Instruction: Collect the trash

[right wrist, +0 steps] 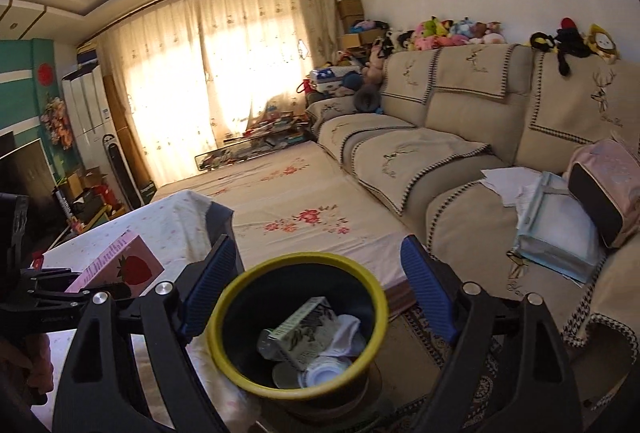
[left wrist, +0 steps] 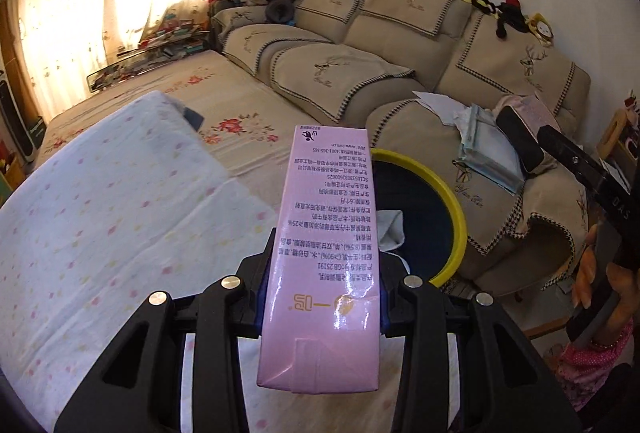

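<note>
My left gripper (left wrist: 322, 297) is shut on a pink milk carton (left wrist: 324, 245), held lengthwise and pointing forward above the table, short of the bin. The carton also shows in the right wrist view (right wrist: 120, 265), with a strawberry print, in the left gripper at the far left. The black trash bin with a yellow rim (left wrist: 454, 201) stands on the floor just beyond the carton's far end. My right gripper (right wrist: 316, 293) is open and empty above the bin (right wrist: 240, 377), which holds a green-white carton (right wrist: 304, 329), white paper and cups.
A table with a white dotted cloth (left wrist: 100, 213) lies under the left gripper. A low floral-covered platform (right wrist: 296, 201) and a beige sofa (right wrist: 460, 153) lie beyond. Papers, a blue bag (right wrist: 556, 229) and a pink bag (right wrist: 608, 185) sit on the sofa.
</note>
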A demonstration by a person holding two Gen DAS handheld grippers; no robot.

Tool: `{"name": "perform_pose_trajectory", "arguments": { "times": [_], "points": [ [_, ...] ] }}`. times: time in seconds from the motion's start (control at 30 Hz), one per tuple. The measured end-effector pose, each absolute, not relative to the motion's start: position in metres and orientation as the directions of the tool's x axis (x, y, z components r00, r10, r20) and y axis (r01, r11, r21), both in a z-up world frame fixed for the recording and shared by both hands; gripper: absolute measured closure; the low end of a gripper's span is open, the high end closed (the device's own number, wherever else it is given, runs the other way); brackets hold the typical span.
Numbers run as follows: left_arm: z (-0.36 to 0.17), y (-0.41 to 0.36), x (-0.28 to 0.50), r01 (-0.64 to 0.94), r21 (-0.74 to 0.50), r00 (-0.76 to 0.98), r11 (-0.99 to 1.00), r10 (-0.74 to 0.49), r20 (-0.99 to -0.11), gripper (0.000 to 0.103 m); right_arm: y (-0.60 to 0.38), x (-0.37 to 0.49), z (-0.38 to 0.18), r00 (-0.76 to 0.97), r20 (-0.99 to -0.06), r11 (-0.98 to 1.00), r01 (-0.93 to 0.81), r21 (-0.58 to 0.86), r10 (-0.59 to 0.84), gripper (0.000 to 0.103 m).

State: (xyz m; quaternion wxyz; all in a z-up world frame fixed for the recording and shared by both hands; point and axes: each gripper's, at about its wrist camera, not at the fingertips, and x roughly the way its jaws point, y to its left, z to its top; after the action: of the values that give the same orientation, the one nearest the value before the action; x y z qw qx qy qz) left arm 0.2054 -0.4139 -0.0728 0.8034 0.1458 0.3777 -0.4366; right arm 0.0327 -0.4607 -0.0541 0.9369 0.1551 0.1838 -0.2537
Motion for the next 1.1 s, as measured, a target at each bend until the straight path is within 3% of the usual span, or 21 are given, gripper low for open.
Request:
{"name": "perform_pose_trajectory", "arguments": {
  "times": [0.33, 0.4, 0.43, 0.47, 0.5, 0.7, 0.77, 0.83, 1.1],
  "points": [
    [-0.111, -0.553, 0.228, 0.862, -0.093, 0.223, 0.499, -0.536, -0.814, 0.064, -0.498, 0.004, -0.081, 0.766, -0.468, 0.761, 0.596, 0.257, -0.441, 0.023],
    [-0.122, -0.571, 0.234, 0.862, -0.087, 0.211, 0.5, -0.509, -0.834, 0.05, -0.498, 0.003, -0.08, 0.767, -0.468, 0.76, 0.595, 0.26, -0.44, 0.023],
    [-0.128, -0.579, 0.237, 0.853, -0.085, 0.212, 0.515, -0.49, -0.845, 0.027, -0.498, 0.002, -0.081, 0.768, -0.467, 0.761, 0.594, 0.262, -0.439, 0.023],
    [-0.133, -0.582, 0.24, 0.846, -0.082, 0.218, 0.527, -0.483, -0.848, 0.02, -0.499, 0.002, -0.081, 0.768, -0.466, 0.761, 0.593, 0.261, -0.439, 0.023],
    [-0.135, -0.582, 0.241, 0.841, -0.08, 0.225, 0.534, -0.481, -0.847, 0.021, -0.499, 0.002, -0.081, 0.77, -0.464, 0.763, 0.592, 0.262, -0.438, 0.023],
    [-0.108, -0.52, 0.226, 0.822, -0.085, 0.282, 0.563, -0.532, -0.798, 0.019, -0.489, 0.006, -0.077, 0.789, -0.455, 0.781, 0.564, 0.269, -0.413, 0.023],
    [-0.088, -0.485, 0.214, 0.802, -0.07, 0.345, 0.593, -0.556, -0.756, 0.007, -0.48, 0.012, -0.076, 0.798, -0.456, 0.794, 0.545, 0.27, -0.393, 0.023],
    [-0.071, -0.448, 0.2, 0.771, -0.043, 0.428, 0.636, -0.567, -0.704, 0.005, -0.47, 0.019, -0.076, 0.808, -0.458, 0.811, 0.522, 0.265, -0.37, 0.023],
    [-0.031, -0.292, 0.155, 0.484, 0.03, 0.726, 0.875, -0.382, -0.571, 0.005, -0.408, 0.044, -0.057, 0.855, -0.441, 0.898, 0.39, 0.203, -0.271, 0.017]
  ]
}}
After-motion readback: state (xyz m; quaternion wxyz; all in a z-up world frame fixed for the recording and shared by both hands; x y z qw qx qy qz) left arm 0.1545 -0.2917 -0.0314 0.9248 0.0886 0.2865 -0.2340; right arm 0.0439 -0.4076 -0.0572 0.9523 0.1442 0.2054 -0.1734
